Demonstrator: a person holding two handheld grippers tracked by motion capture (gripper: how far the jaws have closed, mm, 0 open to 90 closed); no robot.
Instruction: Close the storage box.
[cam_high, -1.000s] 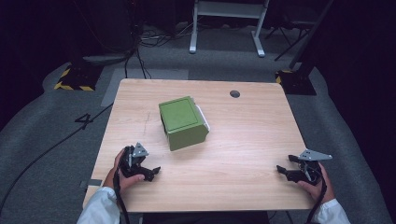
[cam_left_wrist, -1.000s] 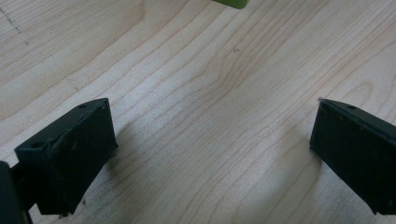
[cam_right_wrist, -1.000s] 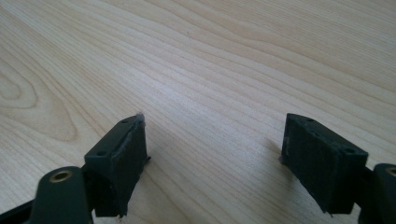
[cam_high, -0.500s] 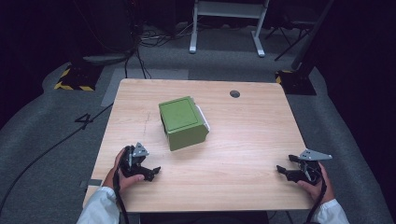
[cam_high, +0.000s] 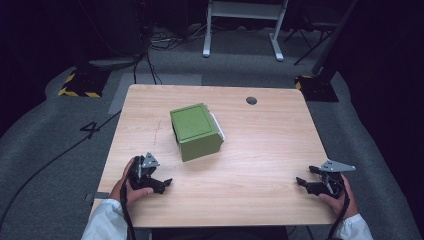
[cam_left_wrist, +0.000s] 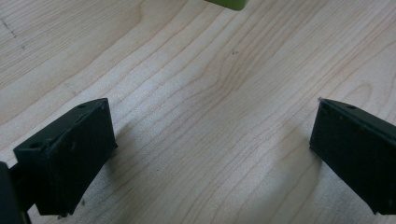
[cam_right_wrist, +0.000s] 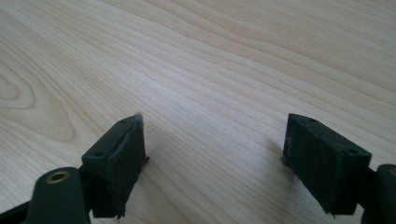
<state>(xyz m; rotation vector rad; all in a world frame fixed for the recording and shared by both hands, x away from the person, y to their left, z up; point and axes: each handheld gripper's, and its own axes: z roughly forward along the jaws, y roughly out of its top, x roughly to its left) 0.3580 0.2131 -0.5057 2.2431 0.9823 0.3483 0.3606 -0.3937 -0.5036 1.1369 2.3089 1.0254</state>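
Left tool (cam_high: 159, 182) and right tool (cam_high: 306, 183) both wide, empty, on table (cam_high: 260, 145); green box (cam_high: 195, 131) between, nearer left

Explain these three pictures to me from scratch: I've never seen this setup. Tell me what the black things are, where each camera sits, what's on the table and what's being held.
There is no robot here. A person sits at a wooden table and holds a hand tool with a two-jaw claw in each hand: the left claw and the right claw.

The wide picture comes from a fixed camera above the person, looking forward and down. The two close-ups come from small cameras riding on each tool, looking along its two black jaws, which rise from the bottom edge.

On the table lies one green box with something white at its far right side, and a small dark round spot near the far edge. In both close-ups the jaws stand wide apart over bare wood, so nothing is held.
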